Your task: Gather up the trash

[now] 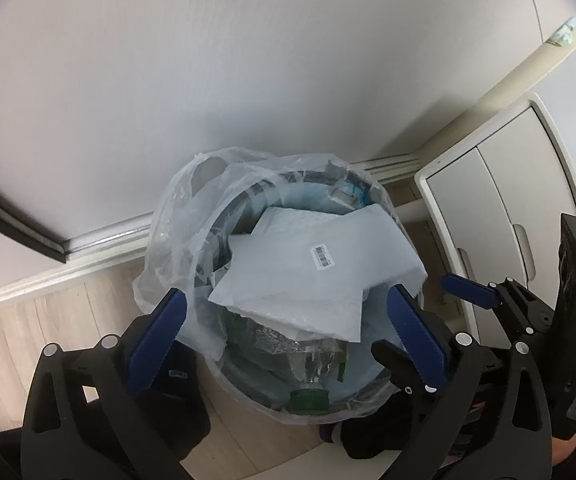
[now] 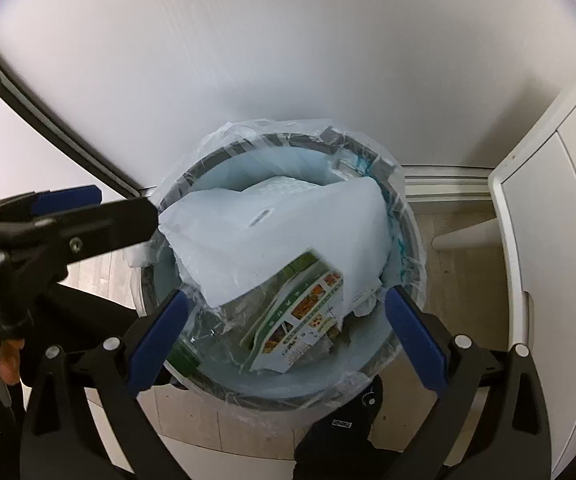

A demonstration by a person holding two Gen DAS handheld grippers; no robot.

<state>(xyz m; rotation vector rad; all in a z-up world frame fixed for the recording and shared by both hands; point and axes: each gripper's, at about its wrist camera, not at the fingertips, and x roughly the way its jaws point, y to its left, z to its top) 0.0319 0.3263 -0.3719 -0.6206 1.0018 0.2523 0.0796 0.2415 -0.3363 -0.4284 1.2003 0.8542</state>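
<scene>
A round trash bin (image 1: 248, 196) lined with a clear plastic bag (image 1: 180, 220) stands on the floor against the wall. A white mailer bag (image 1: 308, 272) with a barcode label lies on top of its contents. Under it is a clear bottle (image 1: 316, 360) with a green cap. In the right wrist view the same bin (image 2: 192, 172) holds the mailer (image 2: 288, 224) and a printed carton (image 2: 304, 320). My left gripper (image 1: 288, 296) hangs open over the bin, holding nothing. My right gripper (image 2: 287, 296) is also open and empty above the bin, and one of its fingers (image 1: 472, 290) shows in the left wrist view.
A white cabinet (image 1: 508, 200) stands close to the right of the bin. A baseboard (image 1: 108, 240) runs along the wall behind it, above the wood floor (image 1: 48, 320). A dark frame (image 1: 8, 216) edges the left. A hand (image 2: 8, 360) grips the left tool.
</scene>
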